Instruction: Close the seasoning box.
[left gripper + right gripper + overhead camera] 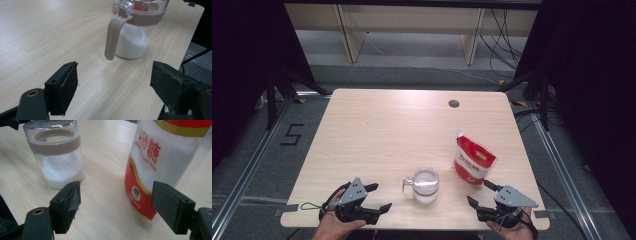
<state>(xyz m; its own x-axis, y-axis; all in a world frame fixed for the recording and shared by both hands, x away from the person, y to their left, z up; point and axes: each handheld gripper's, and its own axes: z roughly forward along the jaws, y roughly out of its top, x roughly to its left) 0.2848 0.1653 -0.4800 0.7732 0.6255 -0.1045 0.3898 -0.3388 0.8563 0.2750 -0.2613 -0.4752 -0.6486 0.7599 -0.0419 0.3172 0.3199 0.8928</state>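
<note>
Jar: a clear glass jar point(425, 186) stands upright near the near edge of the table point(377, 130), about midway along it; it is part filled with a white granular stuff; a taupe band rings its top and a clear lid sits on it; a taupe handle point(112, 37) hangs down its side, on the side toward the left gripper.
Bag: a red and white bag point(473, 161) of white sugar stands upright, to the right of the jar and a little farther from the near edge; the two are apart, with bare table between them; Chinese characters in red and part of the words "White ... Sugar" show on its front in the right gripper view; its top corner is cut or torn open.
Left gripper: the left gripper point(378, 197) is held in a hand point(332, 225) at the near left corner of the table; it points toward the jar; its fingers point(65, 87) are spread wide and hold nothing; the jar stands beyond them, untouched.
Right gripper: the right gripper point(480, 194) is held in the other hand point(512, 231) near the near right corner; its fingers point(68, 205) are spread wide and hold nothing; the bag stands just ahead of them.
Table: pale wood grain; a round cable hole point(454, 103) lies near the far edge, toward the right.
Floor: grey; a mark like the figure 5 point(292, 134) lies left of the table.
</note>
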